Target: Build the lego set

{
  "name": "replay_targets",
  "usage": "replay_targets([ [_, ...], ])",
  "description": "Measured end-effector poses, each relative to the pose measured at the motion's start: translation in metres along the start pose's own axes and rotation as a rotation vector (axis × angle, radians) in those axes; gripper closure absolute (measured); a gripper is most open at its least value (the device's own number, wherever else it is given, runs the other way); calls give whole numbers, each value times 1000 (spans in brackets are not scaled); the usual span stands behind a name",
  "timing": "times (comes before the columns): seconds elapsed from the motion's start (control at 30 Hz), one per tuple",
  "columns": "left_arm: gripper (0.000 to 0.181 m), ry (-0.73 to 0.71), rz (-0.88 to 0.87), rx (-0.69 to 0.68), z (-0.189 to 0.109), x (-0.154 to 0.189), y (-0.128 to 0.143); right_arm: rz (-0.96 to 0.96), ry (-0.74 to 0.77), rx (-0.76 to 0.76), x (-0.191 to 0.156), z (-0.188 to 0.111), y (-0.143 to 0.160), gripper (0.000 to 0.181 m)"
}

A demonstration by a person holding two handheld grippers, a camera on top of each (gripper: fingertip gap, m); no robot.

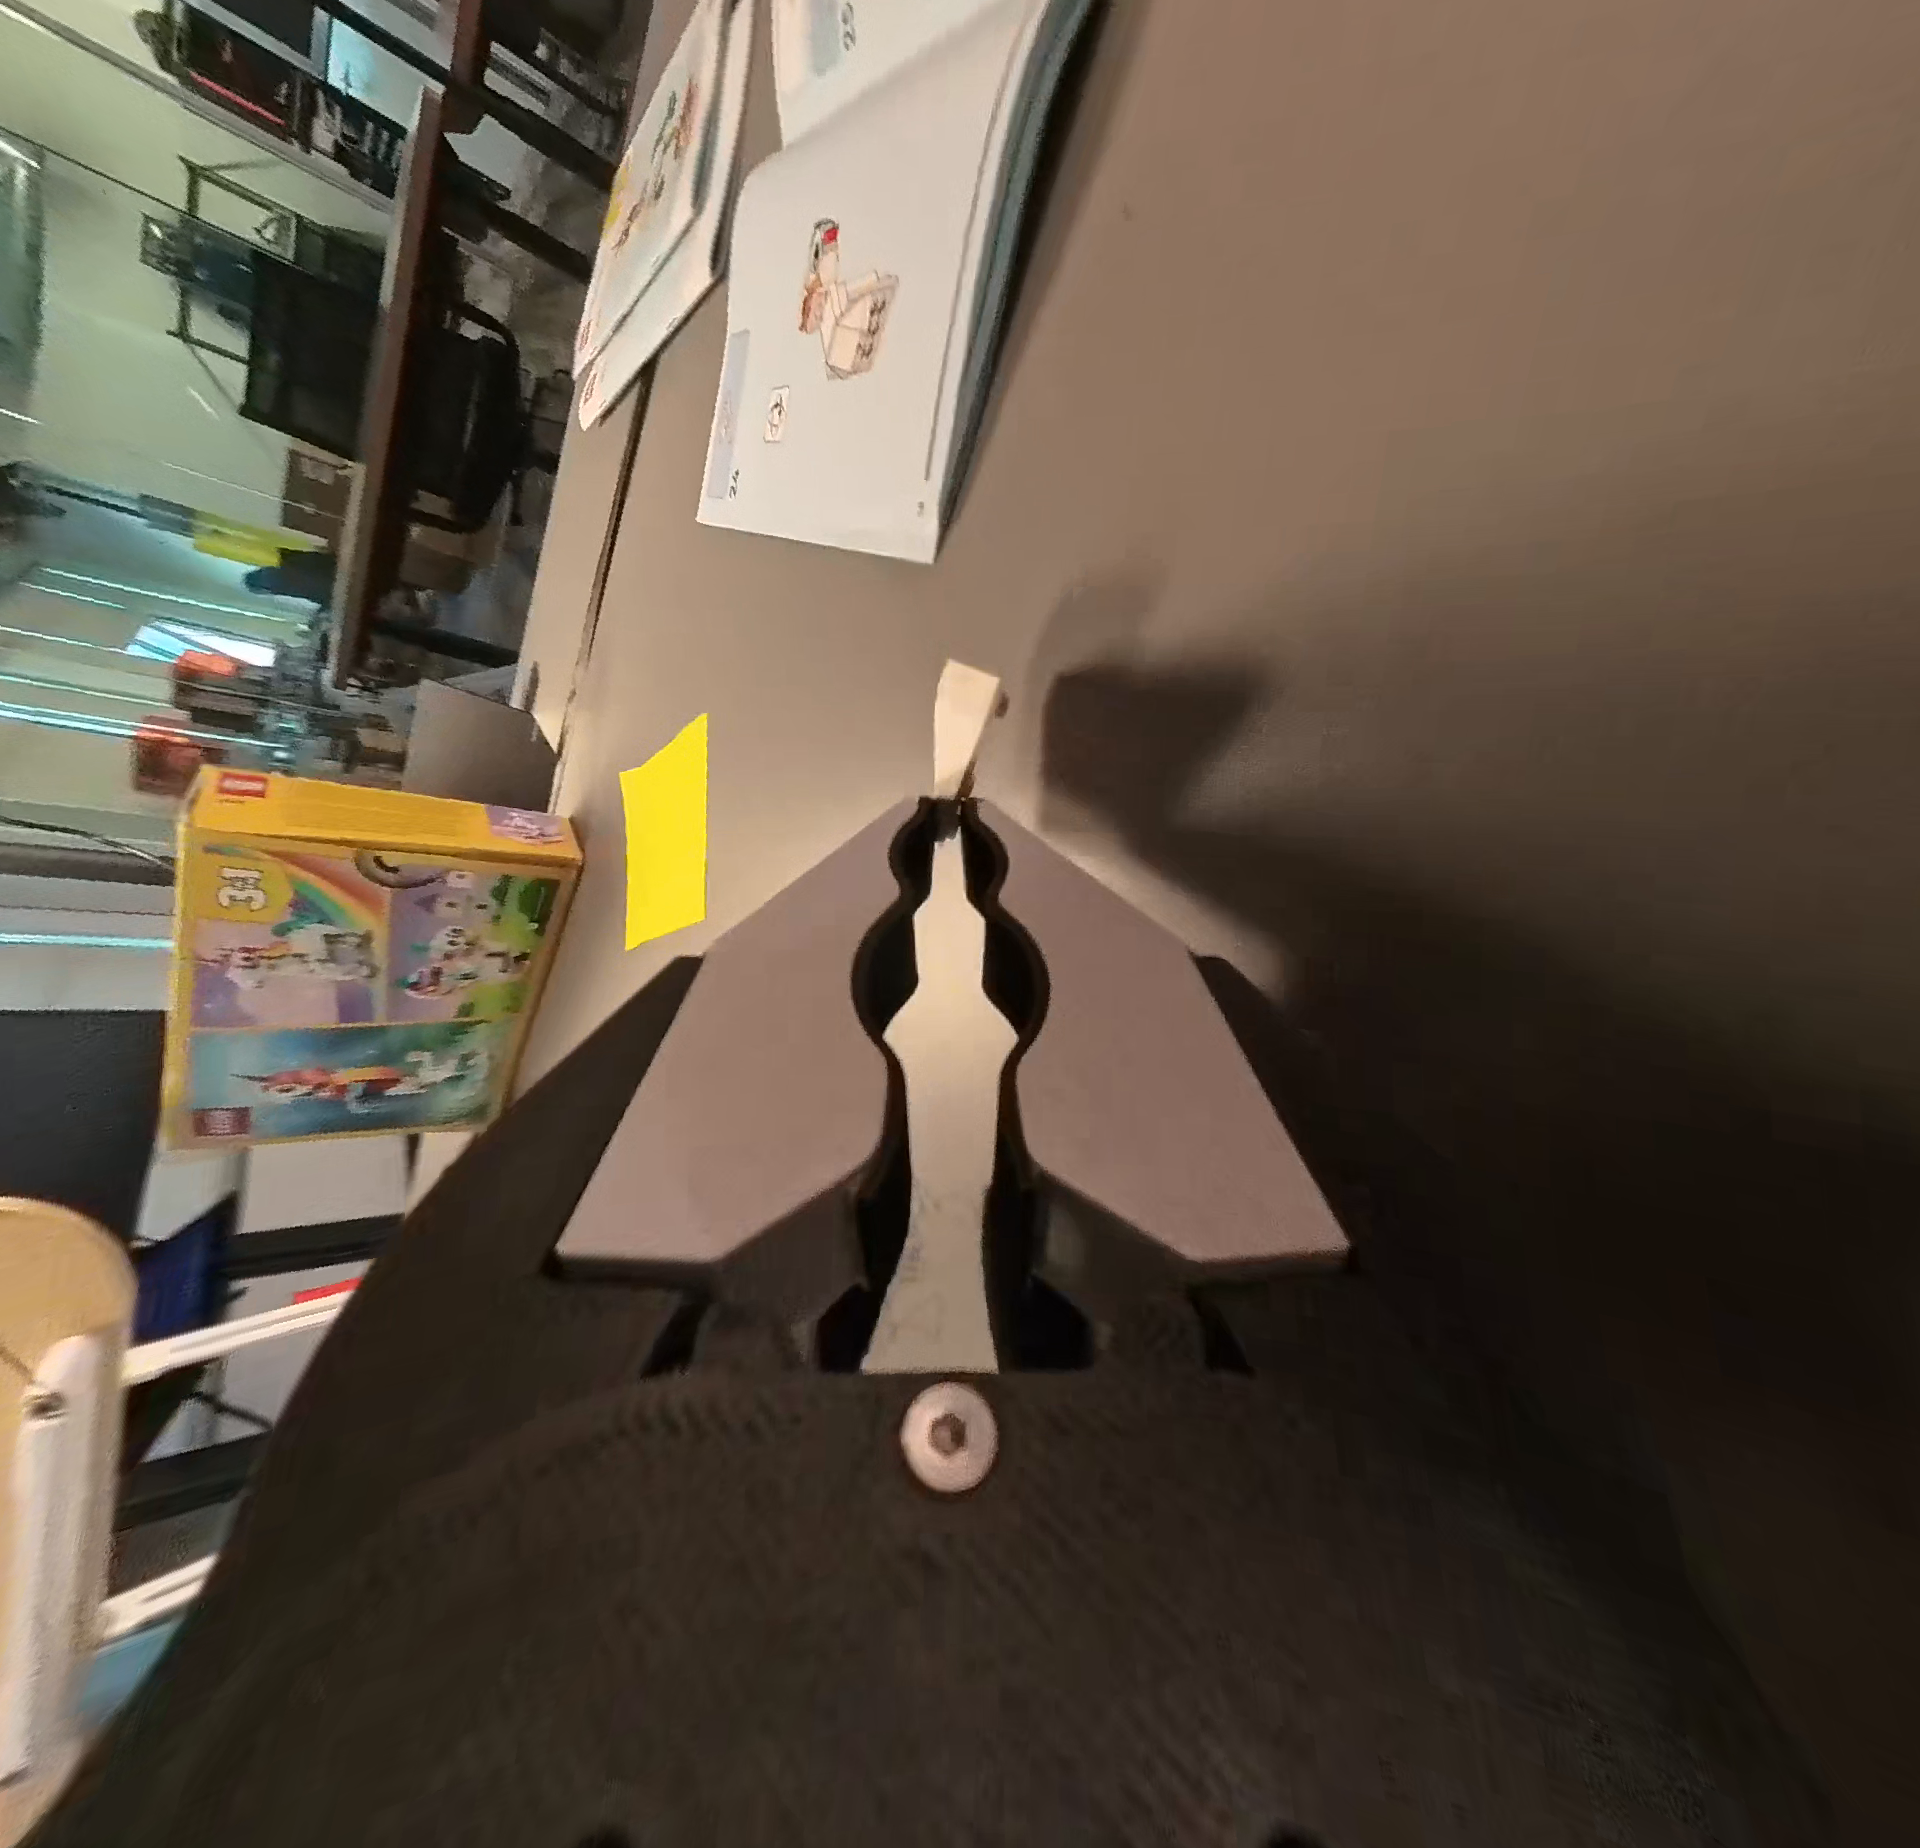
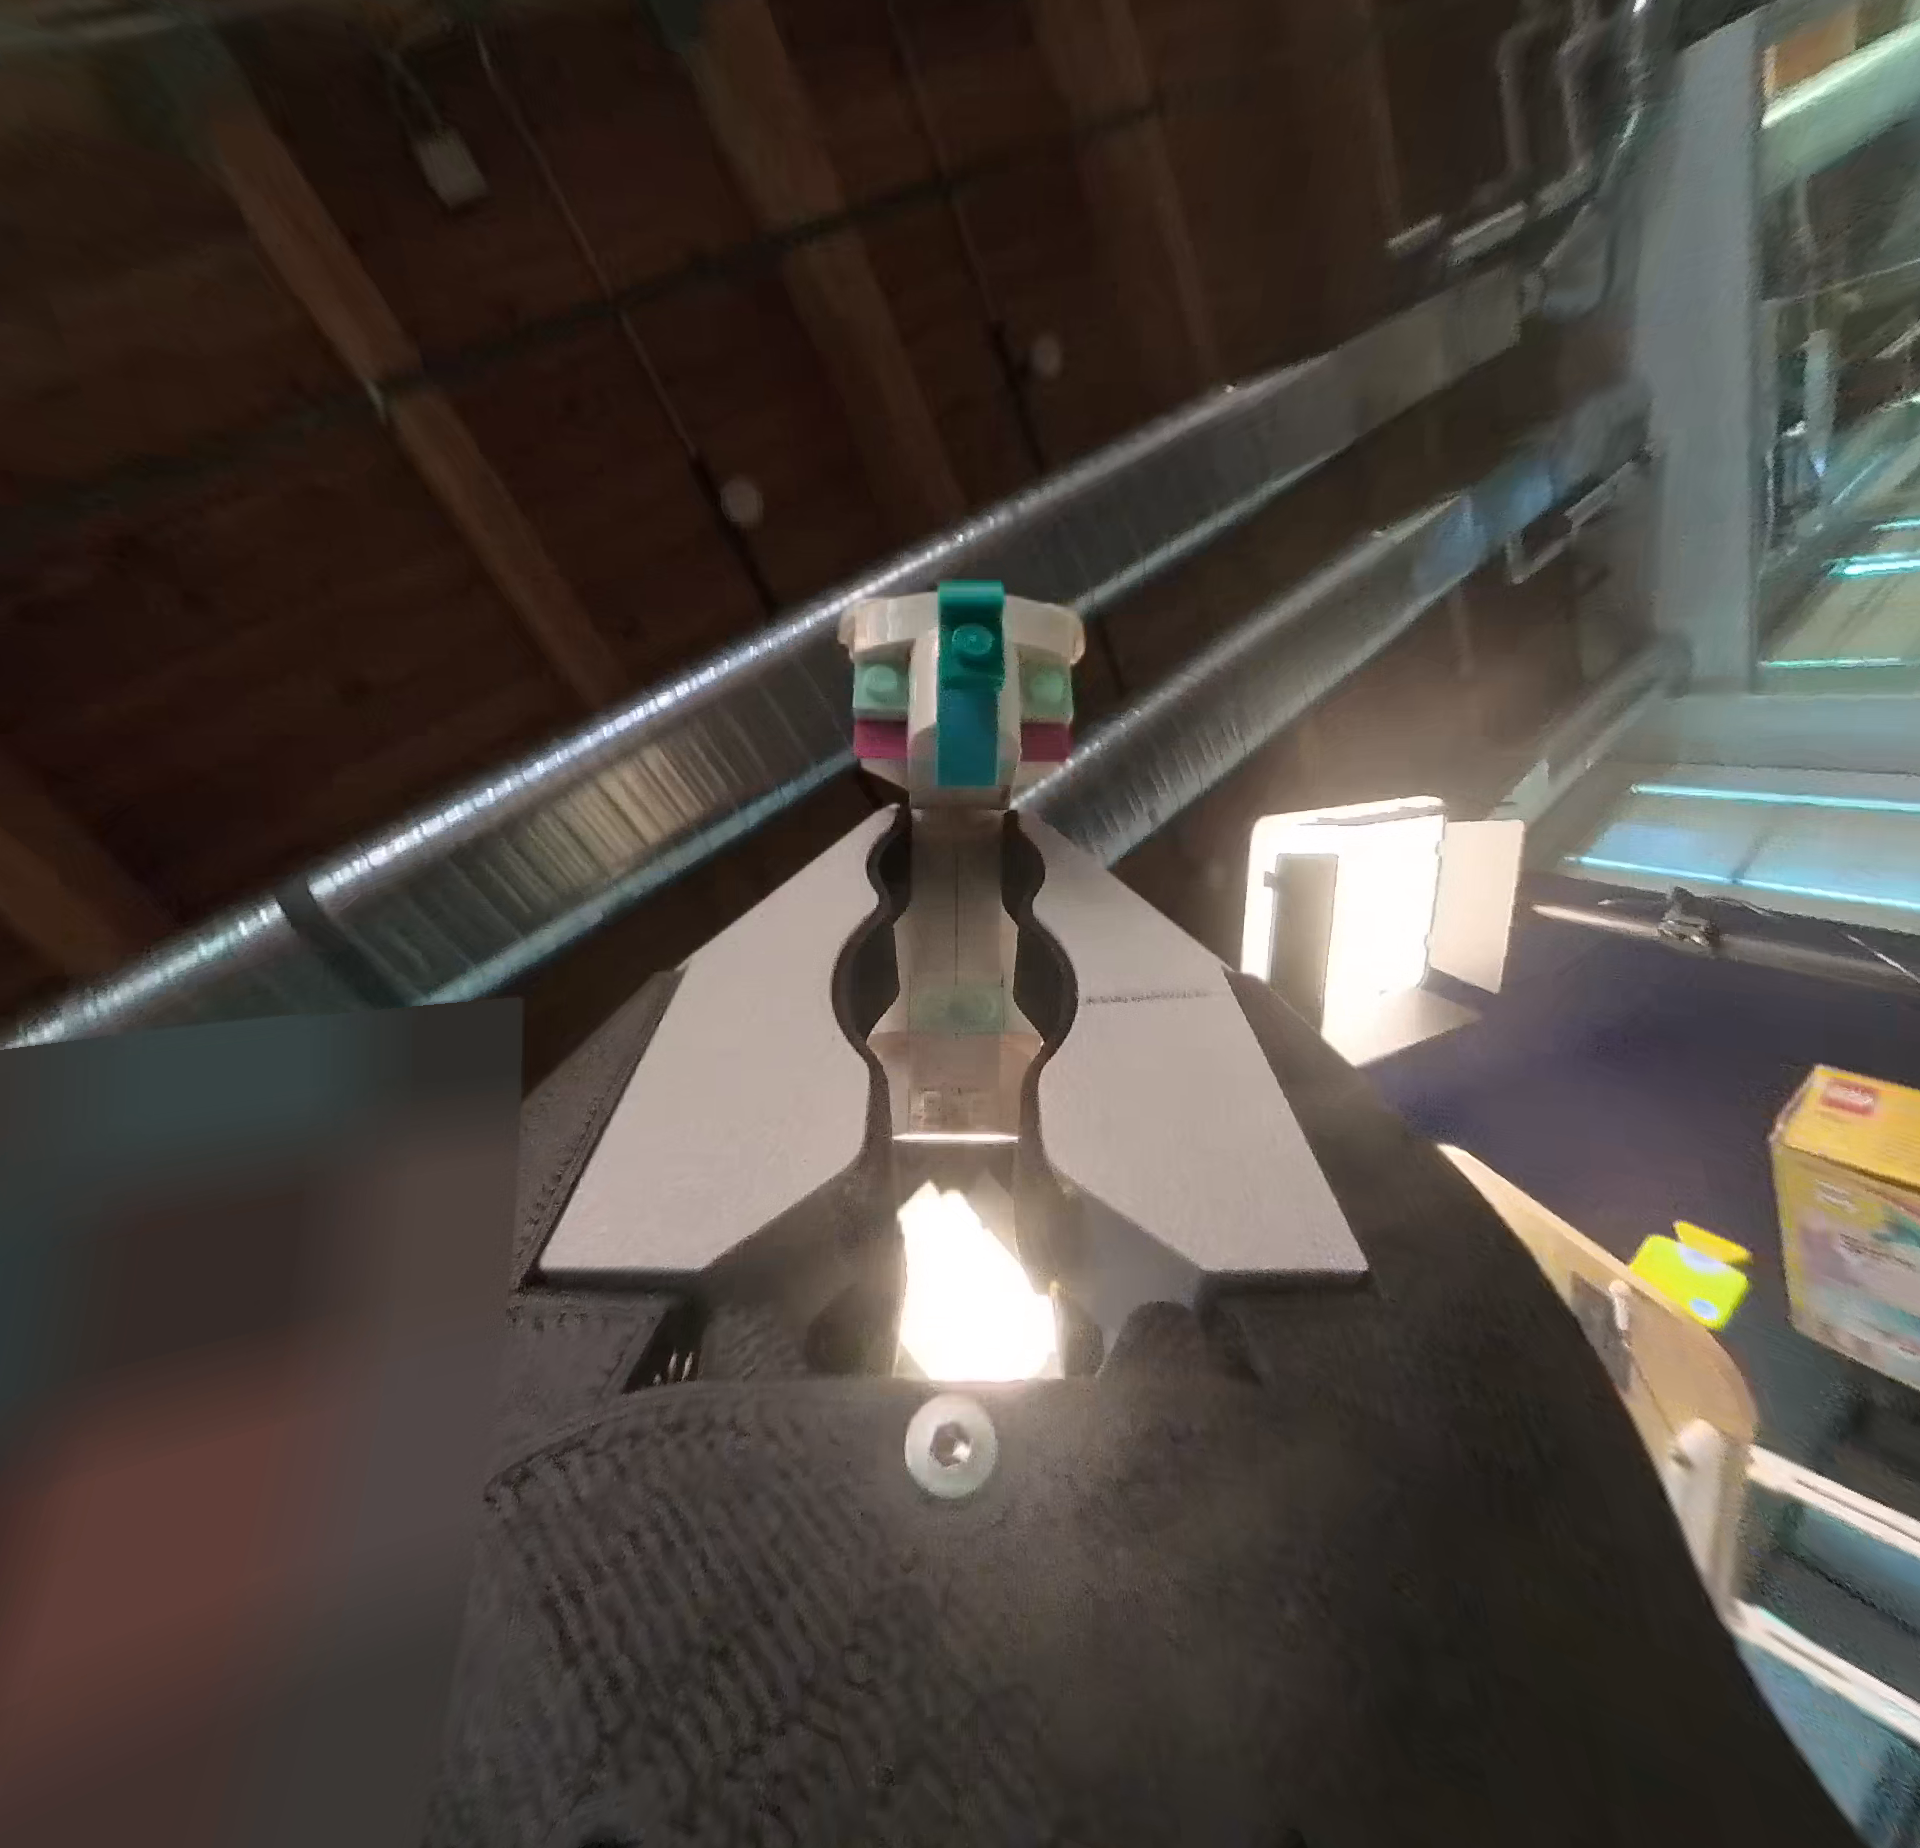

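The right tongs (image 2: pixel 956 842) are closed on the partly built lego model (image 2: pixel 961 697). Its narrow white stem sits between the fingers, and its head of white, teal, mint and magenta bricks stands clear beyond the tips. The model is raised off the surface and seen against the ceiling.

The left tongs (image 1: pixel 948 811) are almost fully closed, tips pinching the near end of a small white piece (image 1: pixel 961 723) over the grey surface (image 1: pixel 1455 448).

Handling, as judged:
- Both items are light, rigid plastic with smooth, fairly slippery faces.
- Stud joints are the weak point. Side load on the head may separate bricks.
- Hold the model by the stem, as now. Hold the small piece by its flat sides.

Farther out, an open instruction booklet (image 1: pixel 842 344) lies at the far side of the surface, a yellow note (image 1: pixel 665 832) to the left, and the set box (image 1: pixel 364 967) at the left edge.

Limits of view:
- The lower part of the stem is masked by the fingers.
- The shape of the white piece is blurred, and contact with the surface cannot be determined.
- A mosaic patch covers the lower left of the right wrist view.
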State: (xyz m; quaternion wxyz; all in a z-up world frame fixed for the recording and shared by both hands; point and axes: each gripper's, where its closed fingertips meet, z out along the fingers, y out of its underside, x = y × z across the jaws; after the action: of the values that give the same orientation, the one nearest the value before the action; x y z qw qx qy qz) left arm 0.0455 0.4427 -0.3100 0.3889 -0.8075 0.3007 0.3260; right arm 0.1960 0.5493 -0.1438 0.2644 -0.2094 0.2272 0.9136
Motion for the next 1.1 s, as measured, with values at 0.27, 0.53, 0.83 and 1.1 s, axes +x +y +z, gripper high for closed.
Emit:
replay_targets([
  [0.27,177,37,34,-64,-8,16,7,53,-3,24,-1,-4,0,166],
  [0.53,156,72,-33,-86,-23,9,16,64,-20,44,-4,-6,-8,166],
  [0.83,127,604,-455,197,-38,7,-5,95,-46,3,-5,-4,0,166],
  [1.1,128,797,-448,224,-18,27,-1,92,-36,-14,-1,-5,3,166],
])
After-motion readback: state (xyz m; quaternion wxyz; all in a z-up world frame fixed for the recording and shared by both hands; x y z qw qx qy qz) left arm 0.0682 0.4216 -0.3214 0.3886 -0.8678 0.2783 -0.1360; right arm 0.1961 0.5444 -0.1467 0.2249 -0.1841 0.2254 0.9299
